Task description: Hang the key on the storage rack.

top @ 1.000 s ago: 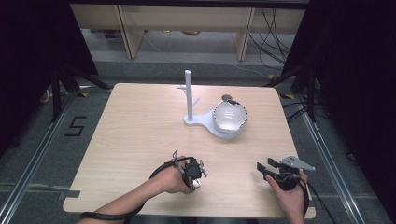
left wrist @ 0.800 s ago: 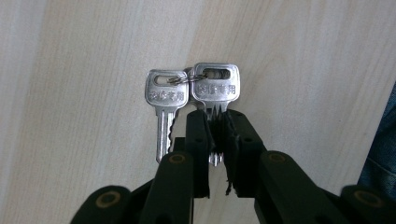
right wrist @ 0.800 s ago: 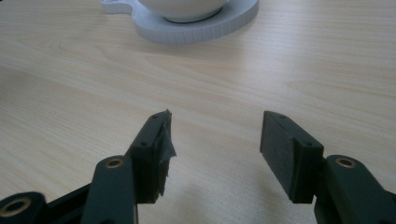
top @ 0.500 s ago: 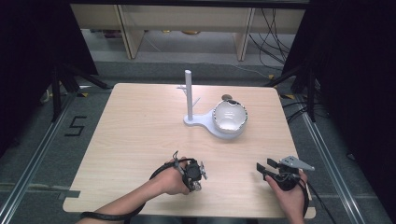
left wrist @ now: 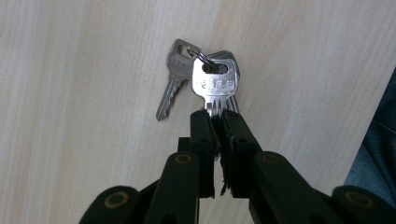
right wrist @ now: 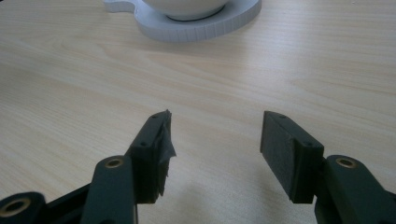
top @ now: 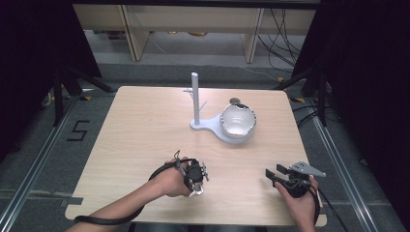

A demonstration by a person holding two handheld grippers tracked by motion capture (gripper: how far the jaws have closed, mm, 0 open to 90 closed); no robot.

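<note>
Down near the tabletop's point(top: 145, 125) front edge, the left gripper point(left wrist: 218, 122) has its jaws pressed together on a bunch of keys point(left wrist: 205, 86), pinching the blades of the front keys right at the jaw tips. Beyond the tips the key heads fan out on a small ring point(left wrist: 198, 55), and one key hangs off to the left of the jaws, its blade angled down over the pale wood. In the high view this gripper point(top: 196, 180) sits in the person's left hand point(top: 170, 180), tilted toward the wood, with its cable looping back along the forearm.

Off to its right, well apart, the right gripper point(right wrist: 214, 135) is spread wide with nothing between its jaws, hovering low over bare wood. In the high view it point(top: 274, 174) is held by the right hand point(top: 300, 203) near the front right corner, its grey plate on top. Straight ahead of its jaws, some way off, stands a white bowl point(top: 238, 120) on the round end of a white stand base point(right wrist: 205, 25). A white upright post point(top: 195, 96) rises from the base's other end, ahead and to the left of that gripper.
</note>
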